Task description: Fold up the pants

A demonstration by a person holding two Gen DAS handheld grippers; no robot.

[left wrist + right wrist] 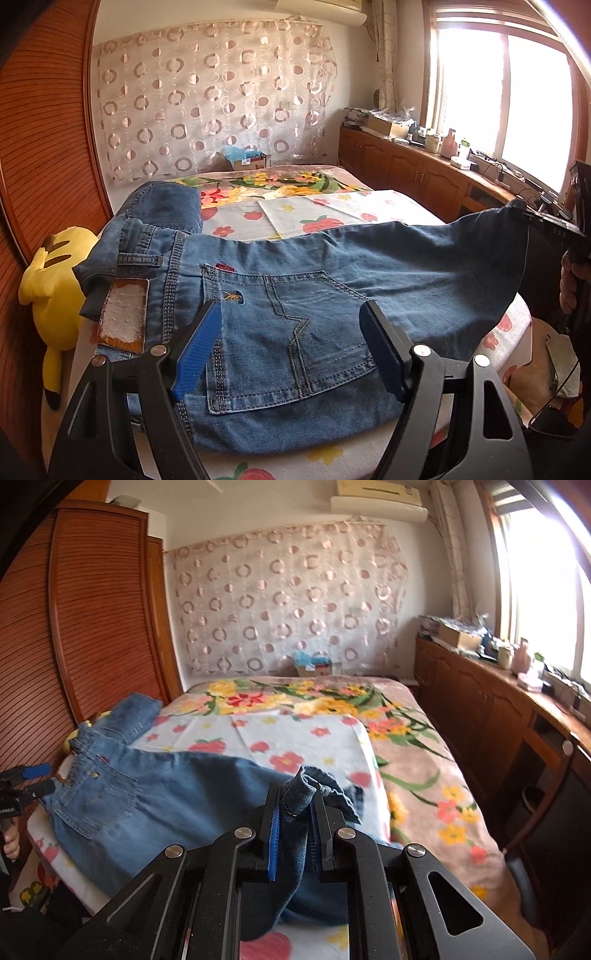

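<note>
We see the jeans [295, 295] lying across the near end of the bed [424, 775], on a sheet [295, 734] spread over the blanket. A plush toy [51, 280] sits left of the jeans beside the wardrobe [92, 609]. Cabinets [480, 709] run along the bed's right, under the window [498, 99].

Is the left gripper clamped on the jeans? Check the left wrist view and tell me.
No: the left gripper stands open above the jeans, its blue pads spread apart over the back pocket.
</note>
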